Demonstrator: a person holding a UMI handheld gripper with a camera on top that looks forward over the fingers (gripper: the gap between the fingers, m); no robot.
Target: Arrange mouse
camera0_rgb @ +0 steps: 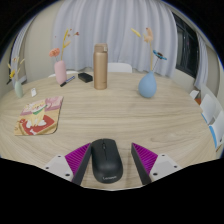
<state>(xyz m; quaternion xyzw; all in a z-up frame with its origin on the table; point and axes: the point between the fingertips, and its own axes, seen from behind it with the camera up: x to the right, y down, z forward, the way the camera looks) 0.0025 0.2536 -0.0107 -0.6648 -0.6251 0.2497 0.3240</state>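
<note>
The gripper point(108, 166) stands wide, a black computer mouse point(107, 161) resting on the wooden table point(120, 115) between its fingers — likely the grasping step — next, closing squarely on its sides.

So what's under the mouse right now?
The mouse lies on the wooden table, between the open claw fingers. The tabletop directly beneath it is covered, so anything there can't be seen.

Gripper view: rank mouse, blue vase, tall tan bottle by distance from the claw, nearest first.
1. Mouse: between the fingers of the open claw, resting on the table, gaps at either side.
2. Blue vase: beyond the fingers, to the right.
3. Tall tan bottle: farther back, near the curtain, slightly left of centre.
</note>
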